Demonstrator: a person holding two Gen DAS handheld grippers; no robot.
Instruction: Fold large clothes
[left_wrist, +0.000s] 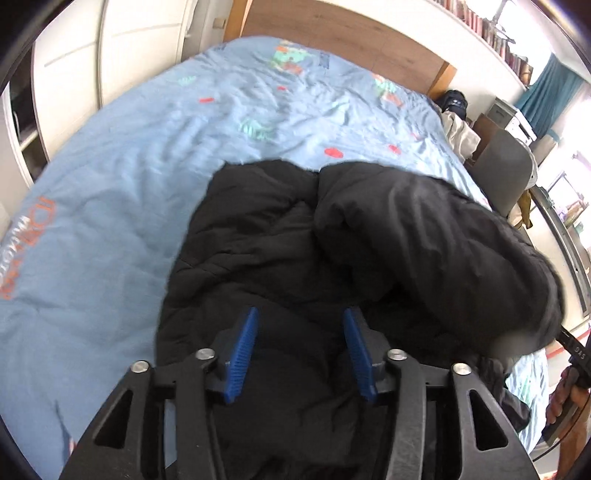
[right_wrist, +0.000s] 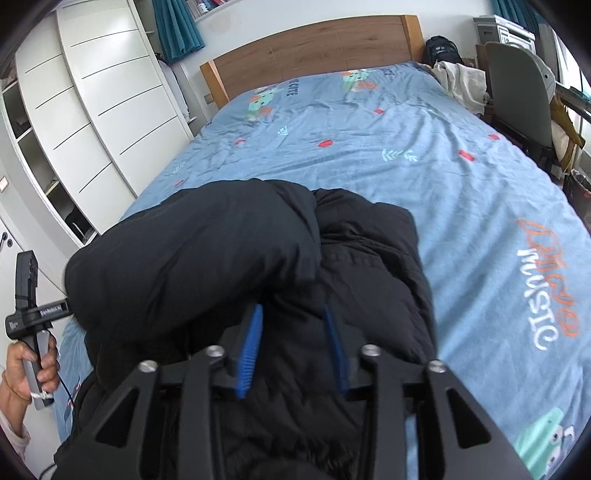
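Note:
A black puffer jacket (left_wrist: 303, 243) lies on the blue bed cover (left_wrist: 122, 177), partly folded, with a bulky fold raised on one side. My left gripper (left_wrist: 300, 317) is open just above the jacket's near part, nothing between its blue pads. In the right wrist view the same jacket (right_wrist: 354, 258) lies in front, its thick fold (right_wrist: 199, 243) at the left. My right gripper (right_wrist: 293, 314) is open over the jacket, blue pads apart and empty. The left gripper's handle (right_wrist: 27, 295) shows at the far left in a hand.
The blue printed cover (right_wrist: 424, 155) spans the bed up to a wooden headboard (right_wrist: 314, 48). White wardrobes (right_wrist: 92, 92) stand on the left. A grey chair (right_wrist: 517, 92), a backpack (right_wrist: 441, 48) and a pile of pale cloth (right_wrist: 461, 81) stand at the bed's right side.

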